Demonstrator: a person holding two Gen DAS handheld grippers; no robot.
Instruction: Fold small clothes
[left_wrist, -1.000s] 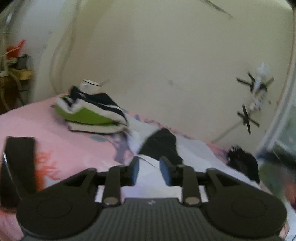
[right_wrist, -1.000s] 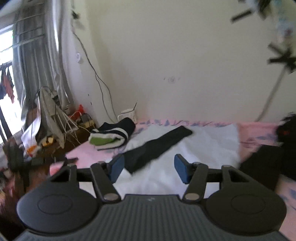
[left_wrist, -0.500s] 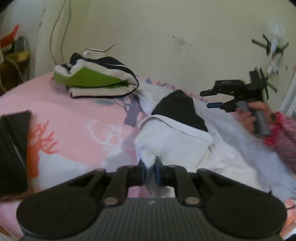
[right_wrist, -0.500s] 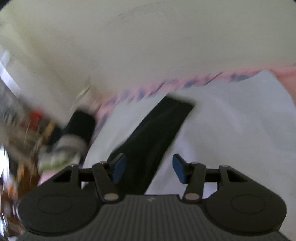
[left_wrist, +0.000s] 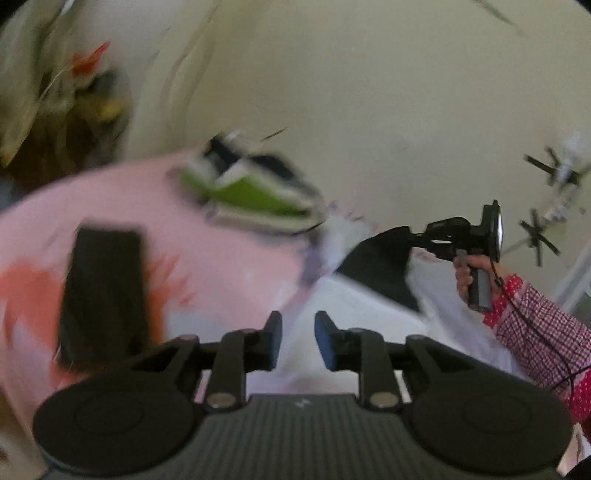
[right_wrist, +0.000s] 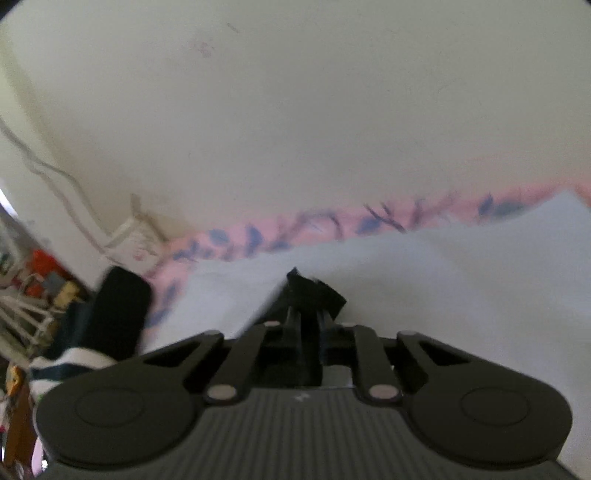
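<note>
From the left wrist view the bed (left_wrist: 229, 258) shows broadly, a pink sheet with orange-red shapes, much of it smeared by blur. The left gripper (left_wrist: 297, 341) hangs low over the near edge of a white cloth (left_wrist: 354, 306); its jaws have just been opening and now stand a little apart, blue pads bare, with only a faint fold of cloth below the gap, nothing pinched. A flat black rectangle (left_wrist: 105, 291) lies on the sheet to the left. Further back sits a folded stack of clothes (left_wrist: 255, 195), green, white and dark. Only this view shows the right gripper (left_wrist: 413, 236) from outside, held by a hand (left_wrist: 471, 269) in a red checked sleeve (left_wrist: 535, 332), its tip at the far end of the black garment (left_wrist: 380, 266) lying on the white cloth. Open pink sheet lies between the stack and the rectangle.

The right wrist view brings that garment close. The jaws have just been closing and now clamp a bunched, soft black fold (right_wrist: 314, 291), the fingers nearly meeting. Smooth white cloth (right_wrist: 461, 280) spreads right, with room up to the pink, blue-patterned bed edge (right_wrist: 332, 225) against the cream wall (right_wrist: 295, 110). At left the stack's dark top (right_wrist: 118, 314) crowds in, with clutter beyond.
</note>
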